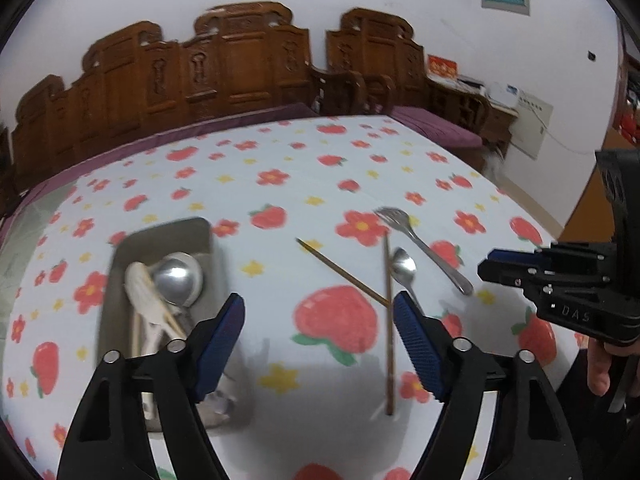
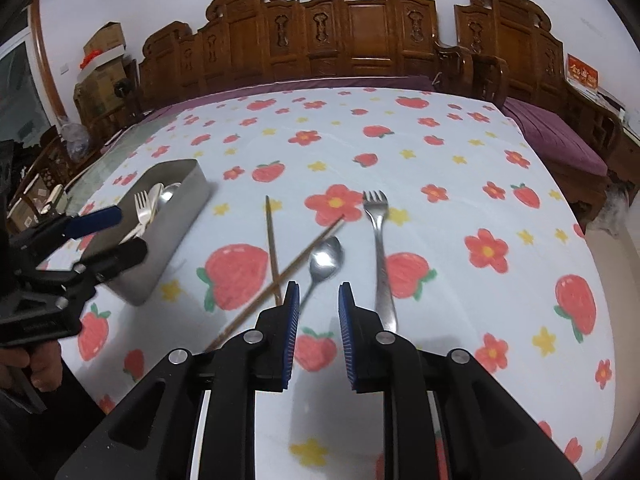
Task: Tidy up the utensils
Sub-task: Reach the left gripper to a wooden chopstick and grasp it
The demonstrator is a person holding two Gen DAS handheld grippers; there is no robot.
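A tabletop (image 2: 440,184) covered by a white cloth printed with strawberries and flowers is seen from both wrist cameras. Toward the left, a grey metal tray (image 2: 188,204) is set on the cloth; a large metal ladle (image 1: 178,278), a white plastic fork (image 2: 142,204) and other pale utensils are held inside it.

To the right of the tray, four loose utensils are laid on the cloth. Two wooden chopsticks are crossed over each other: one chopstick (image 2: 272,240) is pointed away toward the far side, and the other chopstick (image 2: 296,264) is laid diagonally. A metal spoon (image 2: 326,258) is placed just right of the crossing, its bowl toward the far side. A metal fork (image 2: 378,240) is laid further right, tines toward the far side, apart from the spoon.

The left gripper (image 1: 320,328) is held above the cloth between the tray and the chopsticks; its jaws are spread wide and nothing is held between them. The right gripper (image 2: 318,320) is held above the near ends of the spoon and fork; its jaws are set a narrow gap apart, and nothing is clamped. The handle of the spoon is seen running toward that gap, but whether it is touched cannot be told.

Carved wooden seating (image 2: 360,28) is seen behind the tabletop, against a white wall.
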